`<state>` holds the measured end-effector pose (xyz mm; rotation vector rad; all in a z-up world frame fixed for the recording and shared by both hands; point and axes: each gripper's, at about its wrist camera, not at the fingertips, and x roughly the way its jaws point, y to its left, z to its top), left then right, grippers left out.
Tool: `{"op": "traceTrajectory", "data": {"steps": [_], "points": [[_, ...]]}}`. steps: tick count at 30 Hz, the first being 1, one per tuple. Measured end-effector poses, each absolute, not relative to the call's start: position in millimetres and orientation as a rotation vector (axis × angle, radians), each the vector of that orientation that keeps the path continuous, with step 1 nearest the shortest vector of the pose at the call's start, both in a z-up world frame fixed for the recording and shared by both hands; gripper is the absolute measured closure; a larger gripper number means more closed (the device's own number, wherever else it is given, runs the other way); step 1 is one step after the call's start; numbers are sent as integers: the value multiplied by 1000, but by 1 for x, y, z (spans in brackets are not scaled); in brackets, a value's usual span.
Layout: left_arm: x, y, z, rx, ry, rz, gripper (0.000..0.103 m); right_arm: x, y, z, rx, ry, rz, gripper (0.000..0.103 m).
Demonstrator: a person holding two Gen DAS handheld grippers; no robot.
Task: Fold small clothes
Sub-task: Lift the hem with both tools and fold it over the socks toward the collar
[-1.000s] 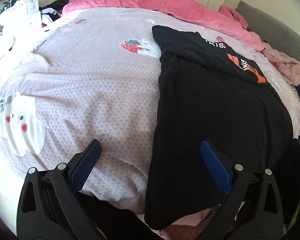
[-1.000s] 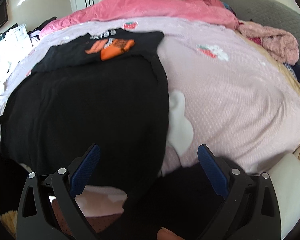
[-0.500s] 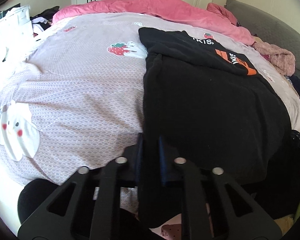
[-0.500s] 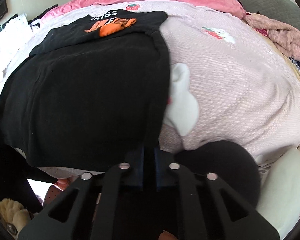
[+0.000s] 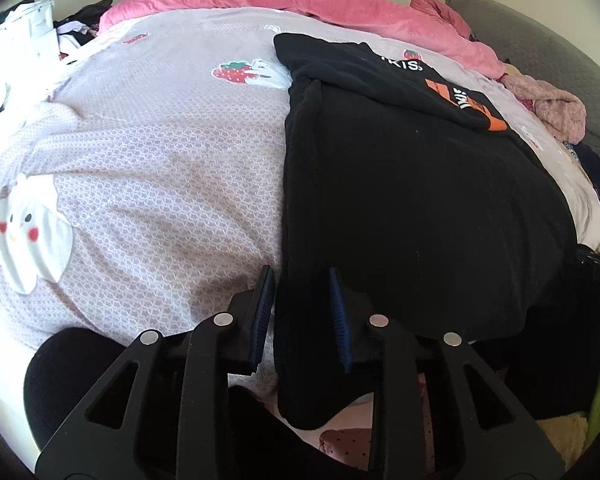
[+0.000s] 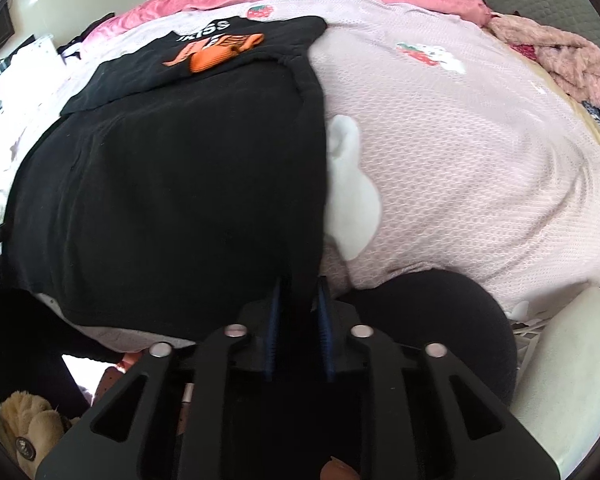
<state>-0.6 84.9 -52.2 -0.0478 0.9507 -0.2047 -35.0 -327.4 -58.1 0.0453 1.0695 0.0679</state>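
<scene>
Lying spread over a pink patterned bedspread [image 5: 148, 168], the black garment [image 5: 412, 208] reaches away from both hand-held grippers, its near hem hanging over the edge of the bed below them. The left hand-held gripper [image 5: 302, 316] straddles the garment's left edge: its blue pads [image 5: 265, 316] stand a little apart and the jaws are opening, with a strip of black cloth running down between them; whether either pad still touches the cloth is hard to make out, since black fabric merges with the black frame. The right hand-held gripper [image 6: 299, 328] sits at the garment's opposite edge, its pads [image 6: 323, 332] closer together, also opening, with a narrow fold of cloth between them; contact there cannot be told either. Beyond the grippers, at the far end of the garment, a second black piece with orange and white lettering [image 6: 216, 52] lies on top, its text partly cut off by folds. A white shape [image 6: 350, 188] on the bedspread just right of the right gripper is half covered by the garment's edge. A rounded black form [image 6: 432, 320] close beside that gripper cannot be identified. Farther off, a pink duvet [image 5: 300, 0] is bunched along the far side of the bed, and a fuzzy pink heap [image 5: 548, 108] lies off to the right, partly cut by the lens edge.
</scene>
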Motion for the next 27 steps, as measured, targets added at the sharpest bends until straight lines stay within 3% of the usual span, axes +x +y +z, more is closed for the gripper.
{"op": "traceTrajectory", "data": {"steps": [3, 7, 8, 9, 12, 14, 27], "points": [[-2, 81, -54, -32, 965, -214, 71, -34, -315, -60, 12, 1077, 86, 59], [-4, 74, -56, 16, 974, -211, 68, -30, -307, -65, -21, 1082, 84, 58], [-4, 74, -56, 19, 974, -209, 68, -30, -307, -65, -24, 1079, 94, 60], [-4, 74, -55, 17, 973, -210, 69, -31, -306, -65, -22, 1077, 104, 68], [-6, 75, -53, 9, 962, -213, 89, -36, -313, -64, -4, 1067, 93, 88], [-6, 75, -50, 7, 952, -212, 95, -36, -319, -60, 40, 1058, 103, 92], [0, 88, 22, -95, 772, -287, 100, -43, -344, 5, 195, 827, 210, 96]]}}
